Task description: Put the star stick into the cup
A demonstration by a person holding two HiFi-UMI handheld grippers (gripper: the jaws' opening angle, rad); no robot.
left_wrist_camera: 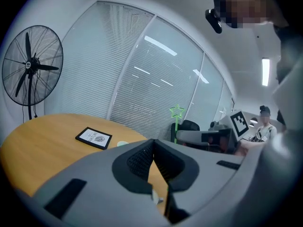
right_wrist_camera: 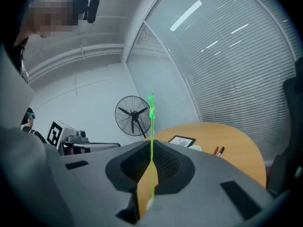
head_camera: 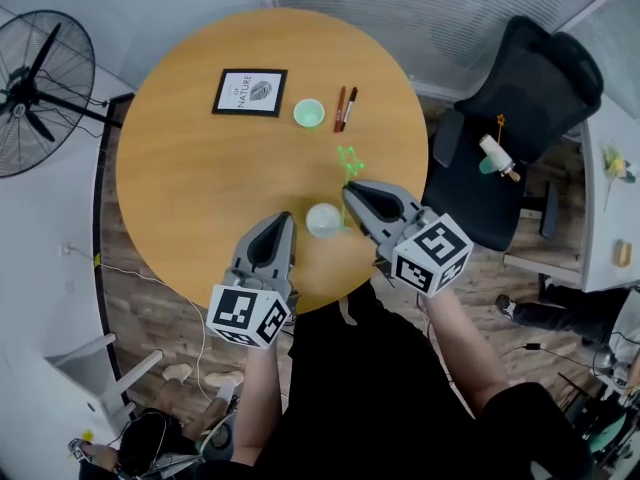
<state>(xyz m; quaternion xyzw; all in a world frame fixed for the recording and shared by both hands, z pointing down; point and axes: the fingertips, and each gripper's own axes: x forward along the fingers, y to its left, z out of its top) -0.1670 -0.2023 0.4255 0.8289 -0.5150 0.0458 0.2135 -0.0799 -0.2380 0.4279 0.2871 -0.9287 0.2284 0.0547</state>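
Note:
A green star stick (head_camera: 349, 163) stands nearly upright, with my right gripper (head_camera: 350, 193) shut on its shaft. The stick's lower end sits over a small white cup (head_camera: 323, 219) near the front edge of the round wooden table (head_camera: 190, 198). In the right gripper view the stick (right_wrist_camera: 151, 112) runs straight up between the closed jaws of my right gripper (right_wrist_camera: 151, 143). My left gripper (head_camera: 283, 218) is shut, with its tip just left of the cup. The left gripper view shows the star (left_wrist_camera: 176, 111) beyond my left gripper (left_wrist_camera: 153, 143).
A framed picture (head_camera: 250, 92), a small pale green cup (head_camera: 309, 113) and two pens (head_camera: 345, 108) lie on the far half of the table. A black office chair (head_camera: 520, 118) stands at the right and a floor fan (head_camera: 35, 88) at the left.

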